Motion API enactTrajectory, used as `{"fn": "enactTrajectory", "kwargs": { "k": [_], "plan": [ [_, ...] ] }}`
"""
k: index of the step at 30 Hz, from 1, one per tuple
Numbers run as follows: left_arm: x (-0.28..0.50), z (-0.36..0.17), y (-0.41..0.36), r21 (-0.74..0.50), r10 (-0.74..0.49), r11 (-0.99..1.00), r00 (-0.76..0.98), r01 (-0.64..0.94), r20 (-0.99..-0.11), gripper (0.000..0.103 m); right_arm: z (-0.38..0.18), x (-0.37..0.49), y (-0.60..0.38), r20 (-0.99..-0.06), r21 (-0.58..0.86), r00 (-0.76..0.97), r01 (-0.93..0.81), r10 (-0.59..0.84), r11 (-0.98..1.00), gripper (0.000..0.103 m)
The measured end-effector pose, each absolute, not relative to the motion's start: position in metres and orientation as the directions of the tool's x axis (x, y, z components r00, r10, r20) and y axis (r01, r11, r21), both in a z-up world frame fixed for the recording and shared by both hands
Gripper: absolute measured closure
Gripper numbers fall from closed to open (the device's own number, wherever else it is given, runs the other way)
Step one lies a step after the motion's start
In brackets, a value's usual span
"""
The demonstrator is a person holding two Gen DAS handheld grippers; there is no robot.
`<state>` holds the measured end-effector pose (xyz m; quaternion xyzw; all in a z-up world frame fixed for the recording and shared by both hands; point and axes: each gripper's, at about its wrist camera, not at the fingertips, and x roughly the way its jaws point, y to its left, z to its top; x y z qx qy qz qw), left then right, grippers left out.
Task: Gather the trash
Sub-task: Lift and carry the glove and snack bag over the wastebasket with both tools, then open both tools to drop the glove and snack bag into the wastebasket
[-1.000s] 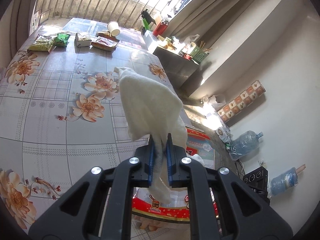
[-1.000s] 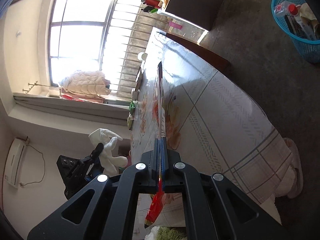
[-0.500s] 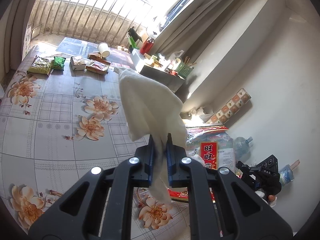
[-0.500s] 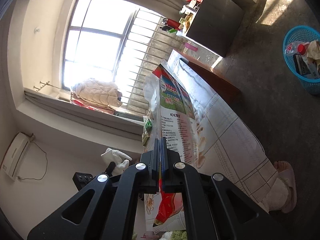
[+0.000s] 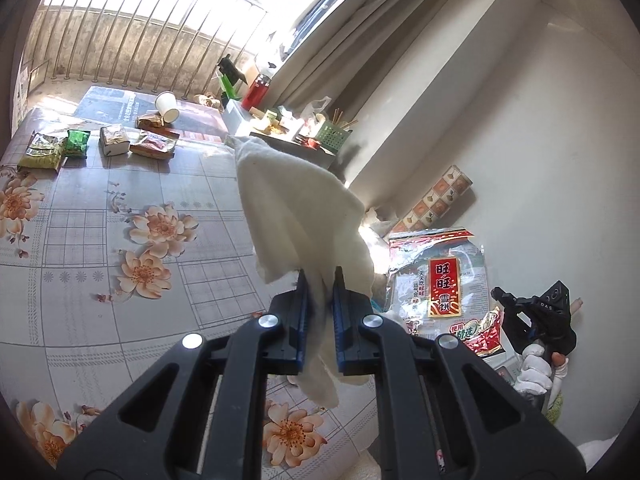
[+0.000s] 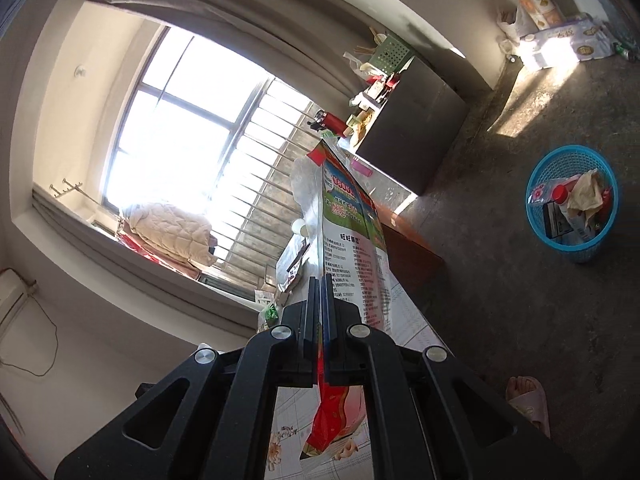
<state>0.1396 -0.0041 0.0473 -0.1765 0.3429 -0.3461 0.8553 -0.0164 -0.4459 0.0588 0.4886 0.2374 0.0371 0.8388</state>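
My left gripper [image 5: 319, 280] is shut on a crumpled white paper towel [image 5: 298, 208], which stands up above the floral table [image 5: 120, 248]. To its right in the left wrist view, an empty red-and-clear snack bag [image 5: 440, 284] hangs in the air, with a white-gloved hand [image 5: 534, 368] beneath it. My right gripper [image 6: 321, 284] is shut on that snack bag [image 6: 352, 236], held edge-on above the table. A blue trash basket [image 6: 572, 204] with bottles and paper in it stands on the floor at the right.
Several snack packets [image 5: 116, 140] and a tipped paper cup [image 5: 167, 106] lie at the table's far end. A dark cabinet [image 6: 416, 120] with clutter on top stands by the window. A slippered foot [image 6: 528, 400] is on the grey floor.
Both grippers rose. The snack bag came up off the table edge and turned broadside, and the right wrist view swung so the blue basket sits lower at the right.
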Motion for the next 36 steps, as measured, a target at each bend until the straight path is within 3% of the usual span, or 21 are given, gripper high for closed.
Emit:
{"fn": "enactTrajectory", "kwargs": {
  "k": [6,12,20,29,31,36],
  "plan": [
    [0.171,0.061,-0.125,-0.513,-0.79,0.599,0.345,0.616,-0.508,0.094,0.057,-0.043,-0.517,-0.37,0.831,0.92,0.266,0.129,0.489,0.101],
    [0.202,0.044,-0.293,-0.494,-0.788,0.498,0.133,0.713,-0.601,0.094,0.013,-0.024,-0.587,-0.42,0.839,0.903,0.35,0.086,0.417,0.101],
    [0.259,-0.044,-0.458,-0.463,-0.671,0.447,-0.056,0.766,-0.739,0.094,-0.094,0.046,-0.673,-0.469,0.87,0.874,0.43,0.131,0.242,0.101],
    [0.308,-0.142,-0.546,-0.492,-0.588,0.442,-0.172,0.75,-0.79,0.094,-0.208,0.089,-0.75,-0.411,0.91,0.901,0.415,0.141,0.004,0.101],
    [0.313,-0.169,-0.568,-0.497,-0.558,0.449,-0.201,0.742,-0.805,0.094,-0.245,0.094,-0.768,-0.478,0.876,0.871,0.483,0.116,-0.01,0.101],
    [0.315,-0.245,-0.621,-0.486,-0.444,0.484,-0.274,0.728,-0.853,0.093,-0.307,0.106,-0.778,-0.753,0.658,0.653,0.745,0.08,0.11,0.097]
  ]
}}
